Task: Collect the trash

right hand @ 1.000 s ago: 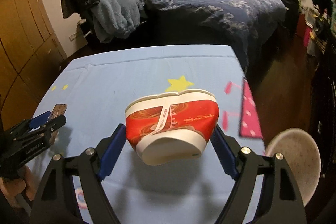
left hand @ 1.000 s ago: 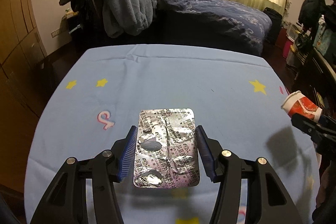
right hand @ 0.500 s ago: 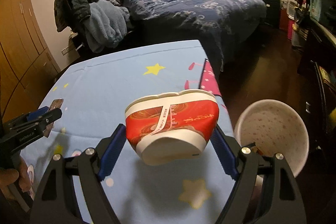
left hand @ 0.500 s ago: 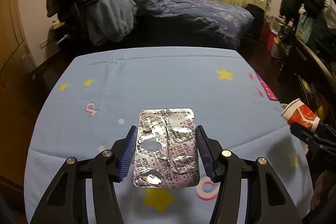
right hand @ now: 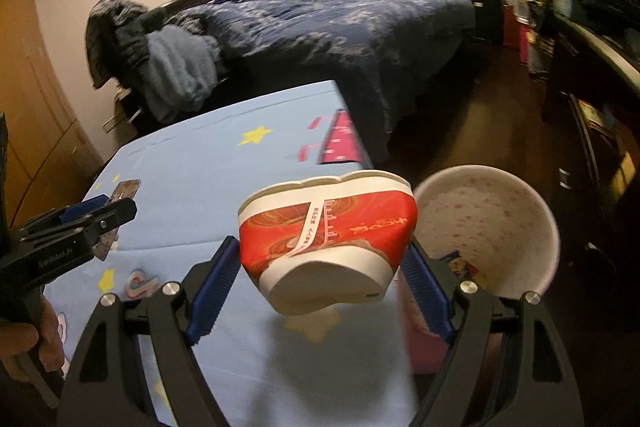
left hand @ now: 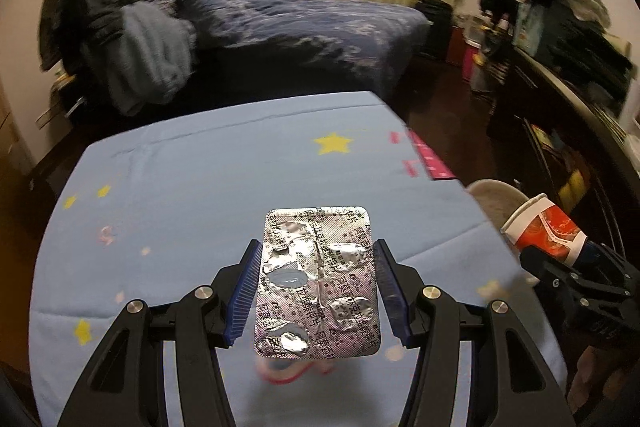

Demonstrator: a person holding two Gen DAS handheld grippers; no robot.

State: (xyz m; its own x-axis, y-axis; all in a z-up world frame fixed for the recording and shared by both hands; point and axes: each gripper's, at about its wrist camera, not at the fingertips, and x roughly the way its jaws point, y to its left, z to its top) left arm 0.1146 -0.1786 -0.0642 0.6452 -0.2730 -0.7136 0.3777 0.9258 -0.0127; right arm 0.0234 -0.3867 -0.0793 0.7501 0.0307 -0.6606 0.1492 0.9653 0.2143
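Blister pack and paper cup carried toward the bin

The squashed paper cup [right hand: 326, 227] is clamped in the right gripper [right hand: 320, 263], now beside the white bin [right hand: 520, 211], seemingly nearer than before; the foil blister pack [left hand: 318, 281] is pinched in the left gripper [left hand: 316, 291] above the blue tablecloth [left hand: 200, 187].

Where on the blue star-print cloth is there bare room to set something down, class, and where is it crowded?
The tablecloth lies bare from the yellow star back to its far edge by the bed. The near right corner is crowded: right gripper with paper cup beside the bin; left gripper holds a blister pack.
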